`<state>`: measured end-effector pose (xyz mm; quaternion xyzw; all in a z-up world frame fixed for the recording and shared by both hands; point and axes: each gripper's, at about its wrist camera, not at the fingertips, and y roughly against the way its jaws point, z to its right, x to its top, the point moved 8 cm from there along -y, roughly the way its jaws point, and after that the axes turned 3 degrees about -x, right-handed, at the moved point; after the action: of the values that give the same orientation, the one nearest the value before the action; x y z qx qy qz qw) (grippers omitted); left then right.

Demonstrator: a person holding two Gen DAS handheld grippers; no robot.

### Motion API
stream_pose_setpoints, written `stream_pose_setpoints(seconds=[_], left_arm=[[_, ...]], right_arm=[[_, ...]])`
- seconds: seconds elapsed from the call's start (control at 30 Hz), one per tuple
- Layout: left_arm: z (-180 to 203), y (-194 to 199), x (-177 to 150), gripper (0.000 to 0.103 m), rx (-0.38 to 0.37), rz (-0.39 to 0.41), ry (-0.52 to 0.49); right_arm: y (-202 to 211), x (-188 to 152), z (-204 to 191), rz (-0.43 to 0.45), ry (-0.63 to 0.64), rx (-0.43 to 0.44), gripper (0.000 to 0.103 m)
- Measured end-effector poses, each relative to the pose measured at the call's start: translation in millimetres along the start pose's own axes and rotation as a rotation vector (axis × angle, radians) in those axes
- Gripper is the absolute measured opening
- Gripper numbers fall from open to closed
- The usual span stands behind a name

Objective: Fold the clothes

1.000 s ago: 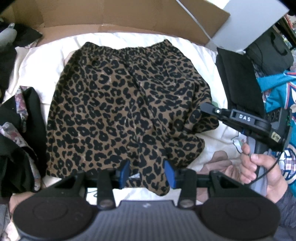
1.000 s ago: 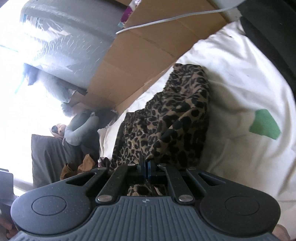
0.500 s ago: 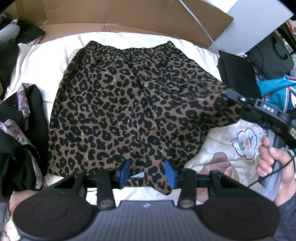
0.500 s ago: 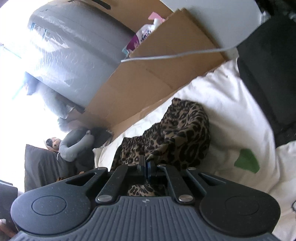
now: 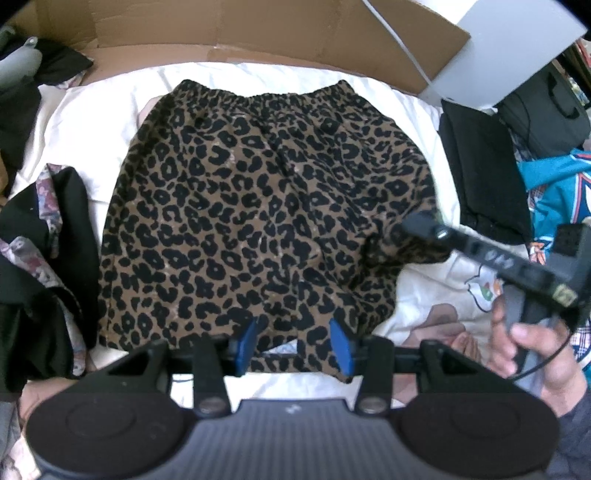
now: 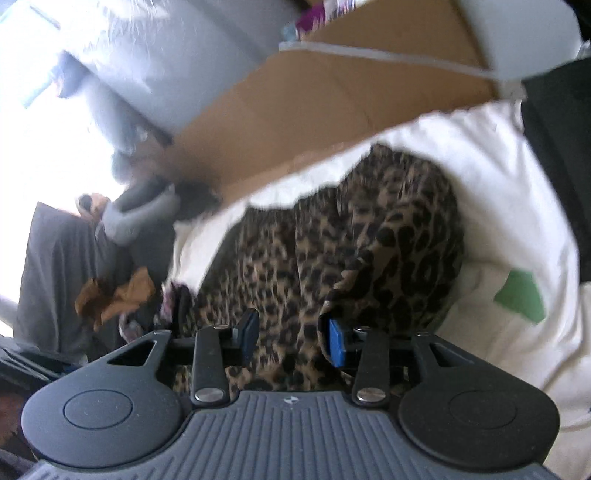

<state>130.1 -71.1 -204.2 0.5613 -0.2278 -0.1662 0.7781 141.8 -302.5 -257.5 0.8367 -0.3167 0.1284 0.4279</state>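
Leopard-print shorts point(image 5: 258, 206) flat on white sheet point(image 5: 92, 110) | right hand-held gripper point(image 6: 291, 338) opening, unclamped | left point(image 5: 293, 343) parted

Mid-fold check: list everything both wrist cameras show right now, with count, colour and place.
Leopard-print shorts: one, brown and black, spread on sheet.
White bed sheet: one, underneath.
Cardboard panel: one, brown, behind sheet.
Dark floral garment: one, left.
Folded black garment: one, right.
Teal jersey: one, far right.
Left gripper: blue pads apart, at hem.
Right gripper: opening, fabric between pads.
Hand: one, holding right gripper.
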Motion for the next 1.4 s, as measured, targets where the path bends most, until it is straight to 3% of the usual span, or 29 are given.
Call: stream_pose_setpoints(seconds=[0.13,0.23,0.8,1.0,1.2,1.27,1.4], left_arm=[[-2,-1,0,0.047,0.004,-0.003,0.000],[-5,-2,-1,0.047,0.009,-0.007,0.004],[3,-10,-5,0.048,0.019,-0.030,-0.035],[6,-6,-3,0.048,0.014,-0.020,-0.056],[1,-8,-6,0.048,0.020,-0.029,-0.050],[0,-8,-7,0.048,0.021,-0.032,-0.047],[-1,-7,-7,0.048,0.022,-0.031,-0.047]], right_arm=[[-16,-16,3,-0.051,0.006,-0.014,0.042],[-21,-28,6,-0.091,-0.004,-0.024,0.048],[-26,-72,-14,-0.212,0.012,0.158,0.053],[10,-47,-7,-0.100,0.000,0.227,0.052],[42,-21,43,0.073,-0.120,0.119,0.052],[38,-19,61,0.085,-0.162,0.056,0.051],[21,-22,77,0.059,-0.205,-0.012,0.034]])
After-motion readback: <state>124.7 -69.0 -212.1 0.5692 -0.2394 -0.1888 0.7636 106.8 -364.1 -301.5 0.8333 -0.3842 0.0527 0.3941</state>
